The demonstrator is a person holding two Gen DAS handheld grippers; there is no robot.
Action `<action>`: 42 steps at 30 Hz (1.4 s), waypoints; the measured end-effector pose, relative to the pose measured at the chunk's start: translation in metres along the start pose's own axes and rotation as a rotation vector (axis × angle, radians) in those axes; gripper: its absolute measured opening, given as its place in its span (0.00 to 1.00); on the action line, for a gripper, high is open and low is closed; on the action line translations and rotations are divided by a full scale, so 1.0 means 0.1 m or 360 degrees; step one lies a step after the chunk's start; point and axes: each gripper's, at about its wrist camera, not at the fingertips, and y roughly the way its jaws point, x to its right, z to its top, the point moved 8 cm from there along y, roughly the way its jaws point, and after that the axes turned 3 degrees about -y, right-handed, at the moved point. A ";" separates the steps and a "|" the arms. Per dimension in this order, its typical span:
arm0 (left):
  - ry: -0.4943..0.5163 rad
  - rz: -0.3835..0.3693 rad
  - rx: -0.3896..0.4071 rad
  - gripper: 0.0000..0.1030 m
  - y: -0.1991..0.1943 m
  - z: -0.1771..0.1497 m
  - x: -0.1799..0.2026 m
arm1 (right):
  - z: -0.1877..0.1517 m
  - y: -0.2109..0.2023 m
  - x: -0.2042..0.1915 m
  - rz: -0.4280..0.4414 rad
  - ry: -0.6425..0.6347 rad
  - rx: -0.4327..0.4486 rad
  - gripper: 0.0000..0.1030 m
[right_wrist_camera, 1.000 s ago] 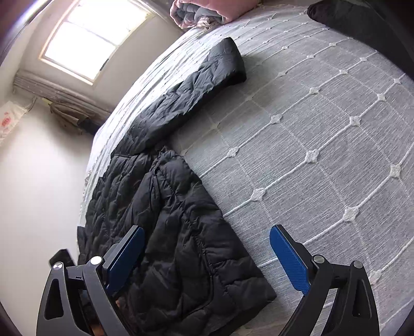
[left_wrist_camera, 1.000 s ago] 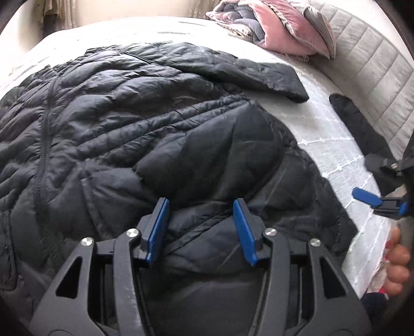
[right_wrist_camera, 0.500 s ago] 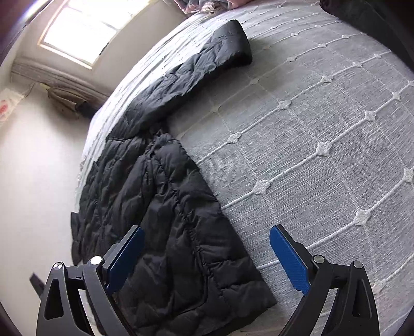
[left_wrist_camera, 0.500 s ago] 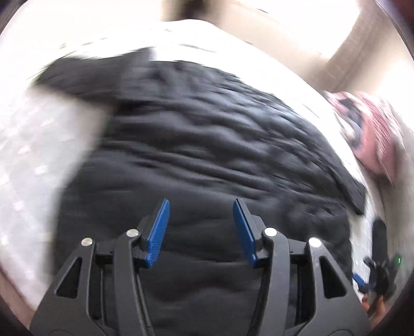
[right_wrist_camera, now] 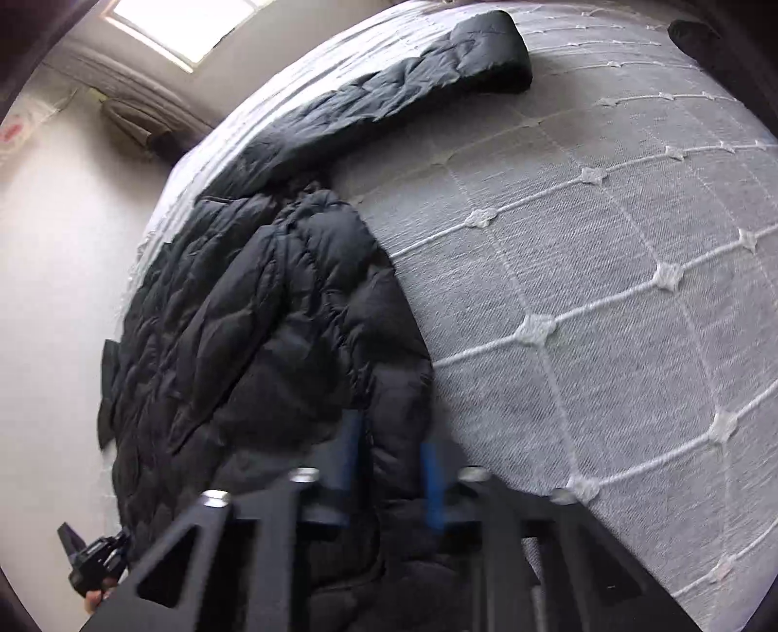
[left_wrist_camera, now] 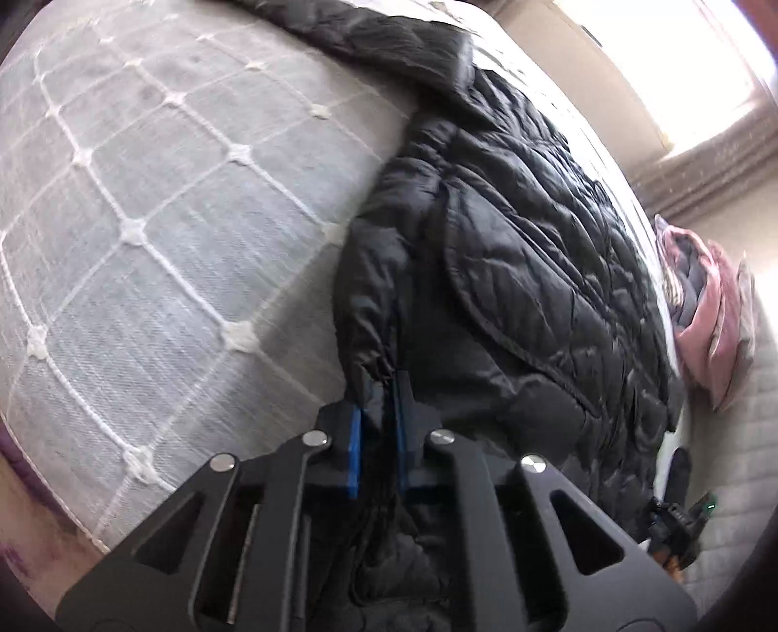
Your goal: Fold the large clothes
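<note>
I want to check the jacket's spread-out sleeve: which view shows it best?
The right wrist view: the sleeve lies full length, cuff included, on the bedspread. The left wrist view shows only part of a sleeve, cut off at the frame's top.

A bed with a grey quilted cover [right_wrist_camera: 608,272] stitched in white diamonds carries everything. A black puffer jacket [right_wrist_camera: 272,311] lies spread across it — one sleeve outstretched. Pink-and-grey pillows [left_wrist_camera: 705,316] sit at one end.

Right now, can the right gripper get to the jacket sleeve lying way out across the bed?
Probably not yet. The right gripper has just been closing and is pinched on the jacket's near edge, so it is busy. The sleeve lies far across the bed; nothing sits in between.
</note>
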 end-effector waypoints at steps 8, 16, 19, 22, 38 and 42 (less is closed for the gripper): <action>0.0200 0.0098 0.0036 0.08 -0.06 -0.15 0.15 | -0.26 -0.53 -0.01 -0.0097 -0.0069 0.0209 0.06; 0.0092 0.0051 0.0113 0.12 -0.24 0.00 0.01 | -0.37 -0.87 0.07 -0.0038 -0.0151 0.0269 0.14; 0.0027 0.0060 0.0265 0.23 -0.47 0.14 -0.03 | -0.18 -1.09 0.27 0.0024 0.0032 0.0429 0.20; -0.0044 0.0043 0.0409 0.37 -0.59 0.28 0.05 | 0.06 -1.16 0.63 0.0110 0.0352 0.0526 0.50; 0.0362 -0.0042 0.0307 0.44 0.44 0.33 1.75 | 1.31 -0.56 1.55 0.0642 0.1088 0.0716 0.64; 0.0334 -0.0062 0.0240 0.45 0.63 0.34 1.75 | 1.62 -0.39 1.71 0.0693 0.1172 0.0751 0.64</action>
